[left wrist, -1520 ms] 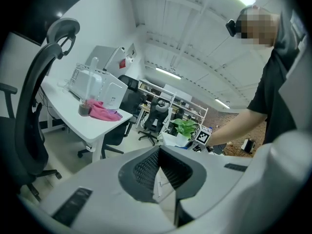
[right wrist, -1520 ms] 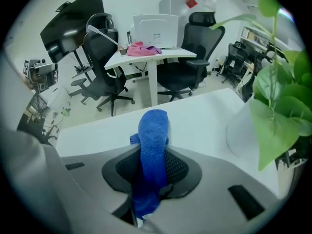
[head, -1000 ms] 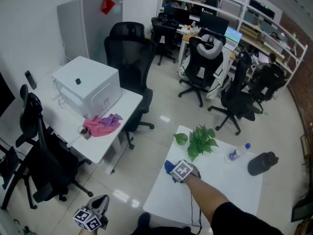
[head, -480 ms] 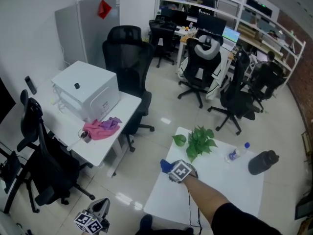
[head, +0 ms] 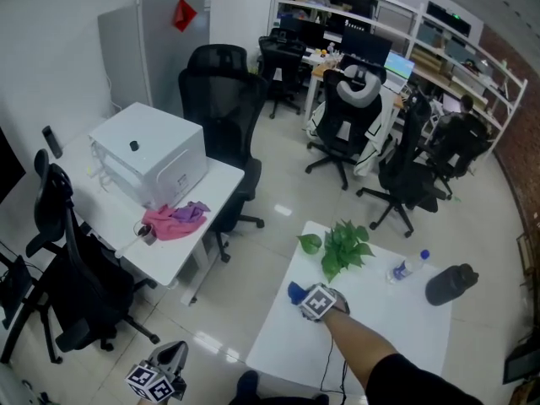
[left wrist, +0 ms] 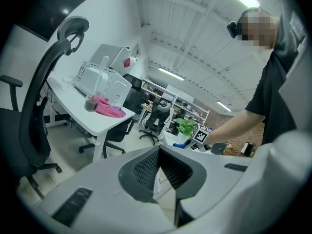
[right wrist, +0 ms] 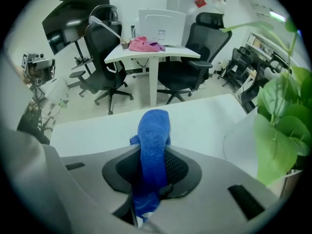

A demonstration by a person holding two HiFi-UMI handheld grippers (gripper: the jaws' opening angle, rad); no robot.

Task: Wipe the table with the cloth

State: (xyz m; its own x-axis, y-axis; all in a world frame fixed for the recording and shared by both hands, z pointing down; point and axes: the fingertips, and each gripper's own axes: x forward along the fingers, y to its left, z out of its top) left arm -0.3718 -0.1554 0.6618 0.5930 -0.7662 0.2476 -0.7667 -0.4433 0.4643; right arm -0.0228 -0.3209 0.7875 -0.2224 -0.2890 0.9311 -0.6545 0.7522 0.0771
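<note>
To wipe the white table [right wrist: 204, 118], the right gripper [right wrist: 154, 156] pinched the blue cloth [right wrist: 154, 128] draped ahead; the left gripper [left wrist: 159, 150] idled closed, empty.

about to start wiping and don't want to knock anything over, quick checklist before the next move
1. Cloth held by right gripper: ok, jaws shut on it.
2. Cloth touching table: cannot tell.
3. Plant clear of a wipe: not ok, it stands close beside the gripper.
4. Bottle and flask clear: not ok, both sit on the table's far end.
5. Left gripper out of the way: ok, shut, empty, off the table.
</note>
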